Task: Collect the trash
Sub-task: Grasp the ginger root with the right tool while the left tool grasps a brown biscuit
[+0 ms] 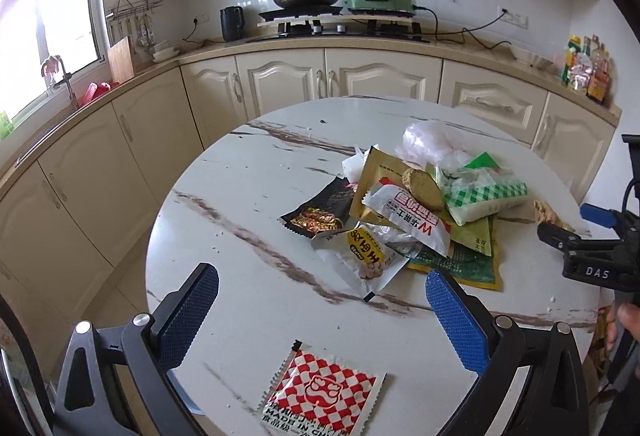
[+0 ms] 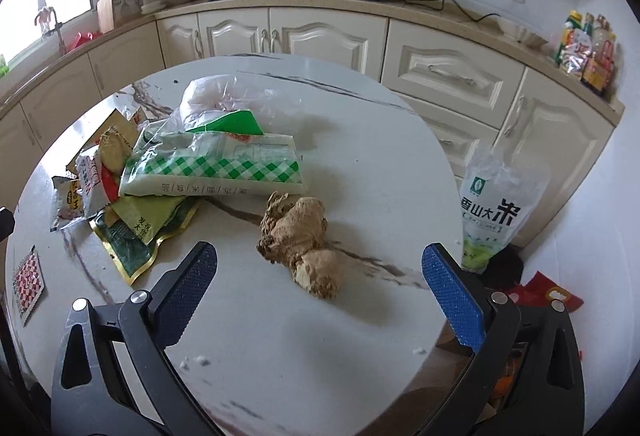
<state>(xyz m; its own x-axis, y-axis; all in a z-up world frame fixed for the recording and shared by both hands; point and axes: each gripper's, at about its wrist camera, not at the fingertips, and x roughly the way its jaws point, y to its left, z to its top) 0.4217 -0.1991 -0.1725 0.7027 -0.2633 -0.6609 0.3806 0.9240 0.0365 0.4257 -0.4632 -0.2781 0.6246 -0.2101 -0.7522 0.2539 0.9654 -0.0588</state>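
Right gripper (image 2: 320, 276): your jaws stand wide apart and empty, pointing down at the table (image 2: 360, 123); the ginger root (image 2: 300, 240) lies between and just beyond the pads, untouched.
Left gripper (image 1: 322, 300): jaws likewise apart, nothing held; the red-checkered sachet (image 1: 324, 388) lies flat on the table just below them.
Trash pile (image 1: 408, 203): wrappers, a green-checked bag (image 2: 216, 167) and a clear plastic bag heaped mid-table, near both grippers.
Receptacle: a rice-branded bag (image 2: 496, 207) stands off the table's far edge; whether it serves as the bin, you cannot tell from here.
Step in hand: approach, nothing collected yet.
Next move: lower onto one piece, likely the ginger root or sachet; the flat sachet calls for an edge pinch.
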